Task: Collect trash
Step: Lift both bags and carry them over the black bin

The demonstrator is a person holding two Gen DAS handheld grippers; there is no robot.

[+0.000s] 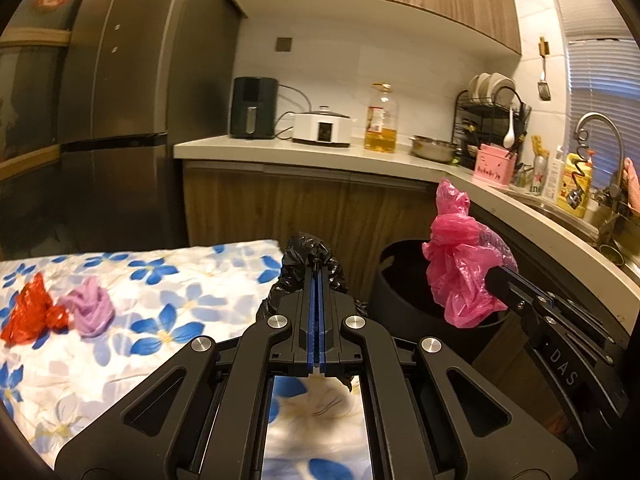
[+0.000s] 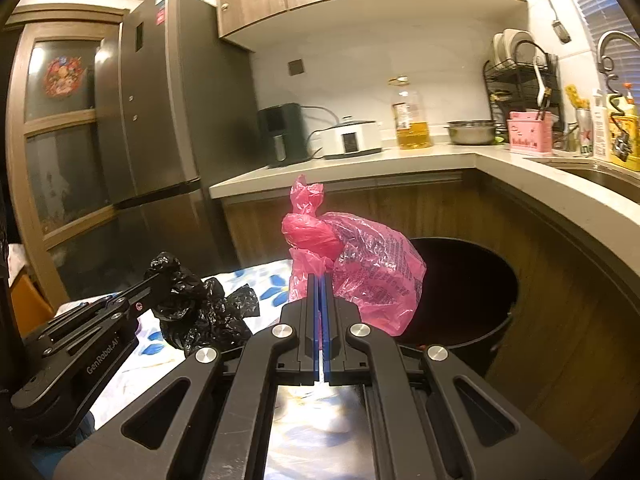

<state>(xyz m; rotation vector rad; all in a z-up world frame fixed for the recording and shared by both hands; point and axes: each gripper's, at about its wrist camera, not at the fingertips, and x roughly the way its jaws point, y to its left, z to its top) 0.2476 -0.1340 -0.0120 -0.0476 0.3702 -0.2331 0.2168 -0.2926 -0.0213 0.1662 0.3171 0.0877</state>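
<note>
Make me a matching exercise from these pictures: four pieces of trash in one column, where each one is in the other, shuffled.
1. black bag
2. pink bag
3. red bag
4. purple wad

a. lying on the floral cloth, nearest its left edge
b. clamped in the right gripper
c. lying on the cloth beside the red one
d. clamped in the left gripper

Pairs: 1-d, 2-b, 3-a, 4-c

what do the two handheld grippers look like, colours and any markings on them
Both are matte black linkage frames with round silver pivot bolts and two straight fingers lined with blue pads. The left gripper carries white "GenRobot.AI" lettering on its side, seen from the right wrist. The right gripper shows white "DAS" lettering. No cables, hands or sleeves are visible.
</note>
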